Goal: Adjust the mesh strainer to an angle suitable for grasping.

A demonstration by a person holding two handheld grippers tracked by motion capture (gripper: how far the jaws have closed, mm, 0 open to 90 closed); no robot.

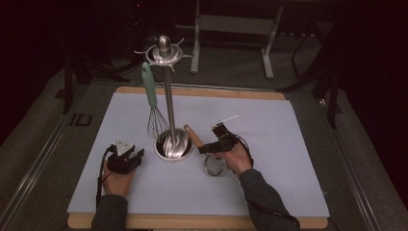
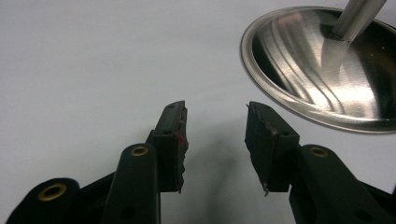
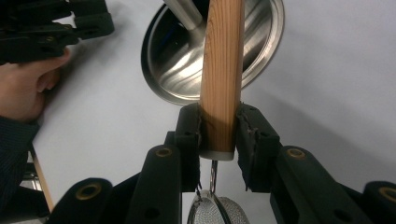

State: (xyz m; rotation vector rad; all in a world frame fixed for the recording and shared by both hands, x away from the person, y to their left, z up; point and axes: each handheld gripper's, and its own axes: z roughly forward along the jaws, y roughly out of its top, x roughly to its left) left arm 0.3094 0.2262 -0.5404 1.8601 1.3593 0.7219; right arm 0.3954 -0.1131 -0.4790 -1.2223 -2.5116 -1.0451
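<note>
Work in hand: by my reading, hanging the strainer [image 3: 215, 212] on the rack [image 1: 165, 53], where a whisk [image 1: 155, 110] already hangs from one hook.
Right claw [image 3: 219, 135]: closed on the strainer's wooden handle [image 3: 222, 70], clamped near the end where the wire stem joins the mesh bowl; the jaws press both sides squarely.
Left claw [image 2: 215, 140]: jaws apart with nothing between them, resting low over the bench [image 1: 288, 144] just left of the rack's base [image 2: 322, 70].
Strainer position: in the high view its mesh bowl [image 1: 214, 166] sits low by the right hand [image 1: 238, 159], while the handle [image 1: 192, 136] slants up toward the base, its far end close to or over the steel rim; touching or not, I cannot tell.
Grip advice: the hold is at the bowl end, which leaves the far end free for a hook. Whether that end has a loop or hole cannot be seen, so check it before lifting.
Lift advice: raise the strainer clear of the base first, then swing the free end upward beside the pole [image 1: 169, 103], keeping away from the whisk.
Hook choice: pick an empty arm on the right side of the crown, well apart from the whisk.
Left claw's use: it could steady the base or the pole if the rack rocks when the handle meets a hook.
Risk: the round handle may twist between the jaws as it tips upright; keep firm pressure and move slowly.
</note>
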